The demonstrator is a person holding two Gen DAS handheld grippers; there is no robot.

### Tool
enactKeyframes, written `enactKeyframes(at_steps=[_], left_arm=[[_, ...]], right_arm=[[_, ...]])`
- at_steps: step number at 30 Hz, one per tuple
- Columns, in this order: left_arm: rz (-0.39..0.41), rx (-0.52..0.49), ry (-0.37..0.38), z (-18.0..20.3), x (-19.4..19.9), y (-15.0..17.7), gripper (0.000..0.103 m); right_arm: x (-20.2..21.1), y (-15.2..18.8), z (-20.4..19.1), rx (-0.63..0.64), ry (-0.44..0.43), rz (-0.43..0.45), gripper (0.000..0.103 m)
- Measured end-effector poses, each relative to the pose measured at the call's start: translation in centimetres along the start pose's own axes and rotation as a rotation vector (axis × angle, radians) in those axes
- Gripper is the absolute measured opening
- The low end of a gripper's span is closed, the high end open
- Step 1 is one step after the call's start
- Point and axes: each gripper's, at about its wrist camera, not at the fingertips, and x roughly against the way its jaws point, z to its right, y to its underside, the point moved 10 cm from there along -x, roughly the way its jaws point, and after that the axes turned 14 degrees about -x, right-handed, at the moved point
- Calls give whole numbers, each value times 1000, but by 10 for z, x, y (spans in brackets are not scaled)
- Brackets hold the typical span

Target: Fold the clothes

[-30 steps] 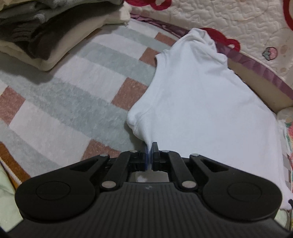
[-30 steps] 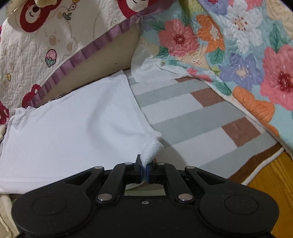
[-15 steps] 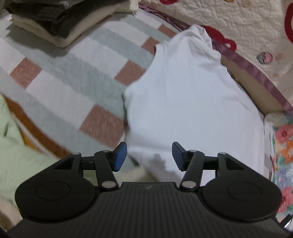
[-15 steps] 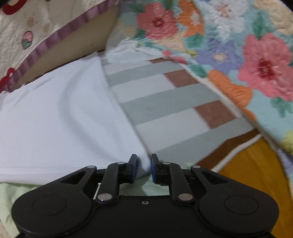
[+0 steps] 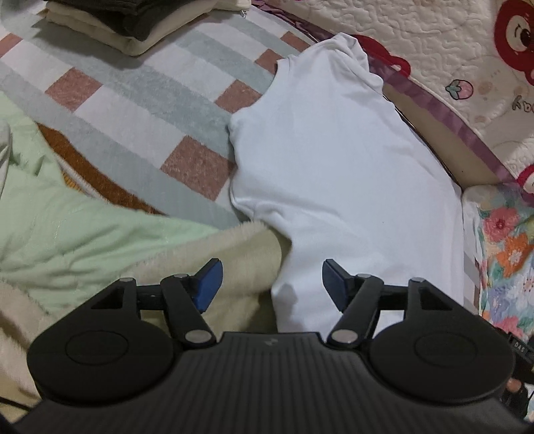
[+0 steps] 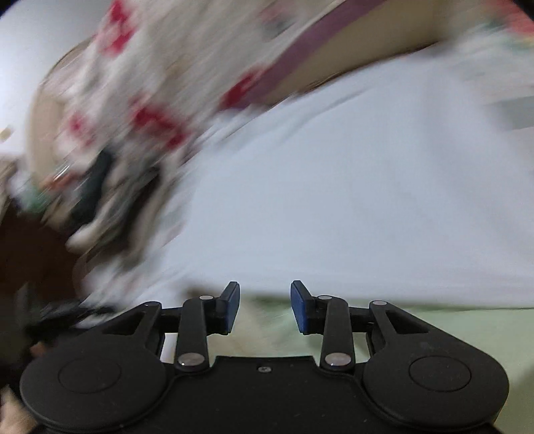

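White cotton fills the space ahead of your left gripper (image 5: 268,283), where the T-shirt (image 5: 340,160) lies spread flat on a checked blanket (image 5: 133,100) of grey, white and rust squares, its near edge reaching right down between your fingers. Your left gripper's blue pads (image 5: 208,283) stand wide apart and grip nothing; the left pad hangs over a cream fleece fold (image 5: 240,263), the right one over the shirt itself. Beyond the left finger a pale green quilt (image 5: 66,227) bunches up, and far ahead on that side sits a stack of folded clothes (image 5: 133,26) in cream and dark brown. To the right of the shirt runs a cream quilted cover with red cartoon prints and a purple trim (image 5: 450,66), with a floral quilt (image 5: 504,247) nearer the right finger. Your right gripper (image 6: 265,308) is likewise spread and empty, its view heavily blurred: the same white shirt (image 6: 333,200) spans the scene ahead of the fingertips, green quilt (image 6: 467,330) lies beneath and to the right of them, and the red-printed cover (image 6: 150,100) smears across the upper left.
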Motion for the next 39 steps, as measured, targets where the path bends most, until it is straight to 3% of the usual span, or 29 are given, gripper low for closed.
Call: enactKeyframes(at_steps=[2,5,7,9,11,12,16,19,23,28,29,30,31,32,35,39], left_arm=[[-4,10,33,5,3,8,66],[-8,11,65,11,6,19,66],[-10,-15,55,17,4,22,65],[5,37,111,20,3,21,65],[22,151,198,17,3,19,65],[21,158,195,16,2,19,65],[6,127,141,14,-4,23,65],[-20,117,147,18,-13,29,65],[-57,124,201,27,-21,37,65],[-60,118,213,34,-24,43,63],[-55,107,205,36,-23,43,57],[-41,89,199,37,-21,41,31],[-23,70,188,39,-19,39,18],[-9,56,180,41,-14,35,10],[32,21,156,46,0,22,9],[-23,-53,101,61,17,-5,11]], right_arm=[[-28,19,-28,48,-61,-127,43],[-48,38,-40,18,-99,-279,47],[-60,51,-49,-2,-124,-381,57],[-71,63,-57,-23,-149,-483,62],[-75,74,-56,6,-125,-499,62],[-76,78,-55,7,-125,-505,63],[-79,82,-55,-22,-125,-516,64],[-80,83,-54,-40,-126,-510,67],[-77,92,-72,114,-144,-502,66],[-71,102,-89,159,-281,-554,48],[-75,106,-89,173,-298,-567,42],[-79,109,-90,190,-305,-576,20],[-82,111,-90,207,-313,-585,5],[-84,108,-97,221,-339,-571,5],[-88,92,-120,268,-408,-516,5],[-83,44,-158,344,-443,-412,5]])
